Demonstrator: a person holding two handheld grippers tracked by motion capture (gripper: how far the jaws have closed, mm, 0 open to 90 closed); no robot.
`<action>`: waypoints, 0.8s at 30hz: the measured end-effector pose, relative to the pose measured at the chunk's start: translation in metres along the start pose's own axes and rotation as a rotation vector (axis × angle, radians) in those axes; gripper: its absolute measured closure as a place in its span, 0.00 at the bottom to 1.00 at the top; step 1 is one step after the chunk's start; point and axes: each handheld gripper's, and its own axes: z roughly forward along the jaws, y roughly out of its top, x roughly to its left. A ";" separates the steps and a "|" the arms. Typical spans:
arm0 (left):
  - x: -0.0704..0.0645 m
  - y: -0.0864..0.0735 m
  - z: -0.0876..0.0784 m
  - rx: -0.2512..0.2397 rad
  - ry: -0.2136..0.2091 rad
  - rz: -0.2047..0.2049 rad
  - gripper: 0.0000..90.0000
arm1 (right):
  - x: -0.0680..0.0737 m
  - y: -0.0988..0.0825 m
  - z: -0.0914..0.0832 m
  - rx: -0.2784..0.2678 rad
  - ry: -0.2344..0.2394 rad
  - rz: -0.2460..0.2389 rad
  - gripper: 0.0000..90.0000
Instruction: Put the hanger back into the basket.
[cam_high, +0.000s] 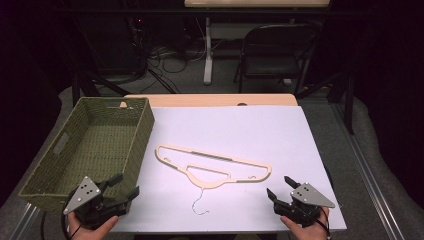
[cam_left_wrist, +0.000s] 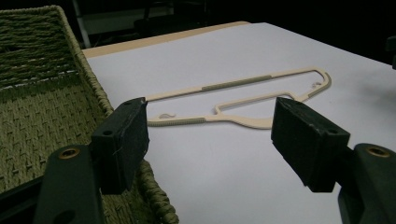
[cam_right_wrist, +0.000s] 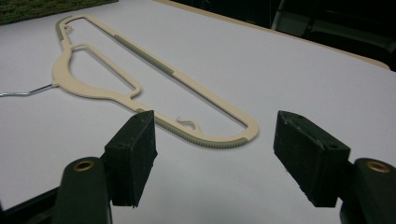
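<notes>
A cream plastic clothes hanger (cam_high: 215, 167) lies flat on the white sheet (cam_high: 230, 135) in the middle of the table, its thin wire hook (cam_high: 199, 204) pointing toward the near edge. The hanger (cam_left_wrist: 243, 100) lies ahead in the left gripper view, and the hanger (cam_right_wrist: 140, 79) stretches away in the right gripper view. My left gripper (cam_high: 126, 187) is held at the near left corner, by the basket's front, open and empty. My right gripper (cam_high: 280, 187) is held at the near right, just short of the hanger's right end, open and empty.
A green woven basket (cam_high: 127, 150) with nothing in it stands along the table's left side; its wall (cam_left_wrist: 100, 100) runs close beside my left gripper. Beyond the table's far edge stand a dark folding chair (cam_high: 272, 55), a table leg and loose cables.
</notes>
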 end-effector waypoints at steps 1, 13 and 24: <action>0.000 0.000 0.000 0.000 0.000 0.000 0.31 | 0.000 0.000 0.000 0.000 0.000 0.000 0.33; -0.002 0.001 0.000 0.016 0.002 0.007 0.30 | 0.002 -0.001 0.006 0.019 0.031 -0.024 0.34; -0.003 0.002 -0.001 0.031 0.011 0.010 0.30 | 0.006 0.002 0.010 0.036 0.047 -0.049 0.33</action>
